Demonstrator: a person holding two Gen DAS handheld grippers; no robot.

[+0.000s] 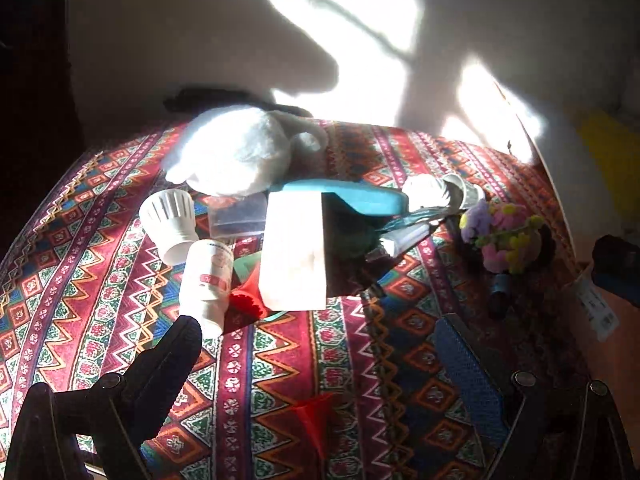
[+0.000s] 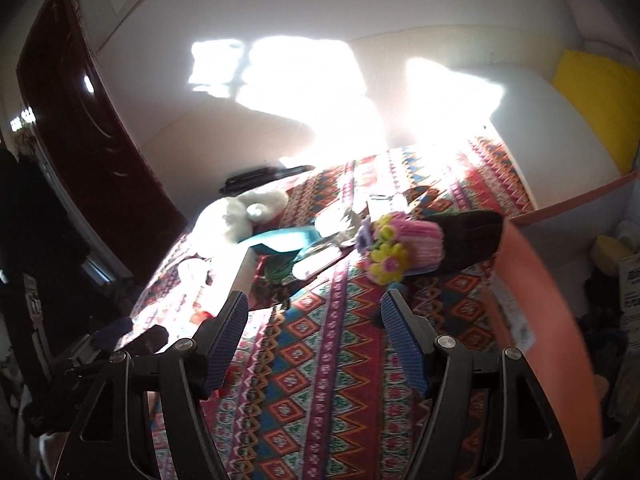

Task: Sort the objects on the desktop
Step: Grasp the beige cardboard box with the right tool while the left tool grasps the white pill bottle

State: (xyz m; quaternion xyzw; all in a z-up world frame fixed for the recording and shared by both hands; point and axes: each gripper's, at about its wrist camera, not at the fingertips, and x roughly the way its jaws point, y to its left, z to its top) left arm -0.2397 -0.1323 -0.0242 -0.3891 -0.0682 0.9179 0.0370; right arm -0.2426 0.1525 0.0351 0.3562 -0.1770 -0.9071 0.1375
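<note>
A table (image 1: 280,380) covered in a red, blue and green patterned cloth is filling both views, with strong sunlight falling across its far half and onto the pale wall behind.

In the left wrist view, the left gripper (image 1: 320,356) is hovering above the cloth with its jaws standing wide apart and nothing between them. One black finger is reaching in from the lower left, the other, faced with a blue pad, from the lower right. Beyond it a cluster of desktop objects is lying near the middle of the table. A white pill bottle (image 1: 208,280) with a red label is lying on its side, its end close to the left fingertip. Just beyond it a white ribbed bulb-shaped object (image 1: 168,220) is lying tilted. A white box (image 1: 294,248) is sitting to the right of the bottle, with a small red cap-like piece (image 1: 248,300) between them. A white plush toy (image 1: 236,152) is lying at the far side, and a teal flat object (image 1: 352,196) is resting behind the box. A bunch of artificial flowers (image 1: 500,232) in pink, purple and yellow is lying to the right.

In the right wrist view, the right gripper (image 2: 314,328) is also hanging open and empty above bare cloth, its blue pads well apart. The flowers (image 2: 396,248) are lying just beyond its right finger, and the plush toy (image 2: 248,212) is further off to the left.
</note>
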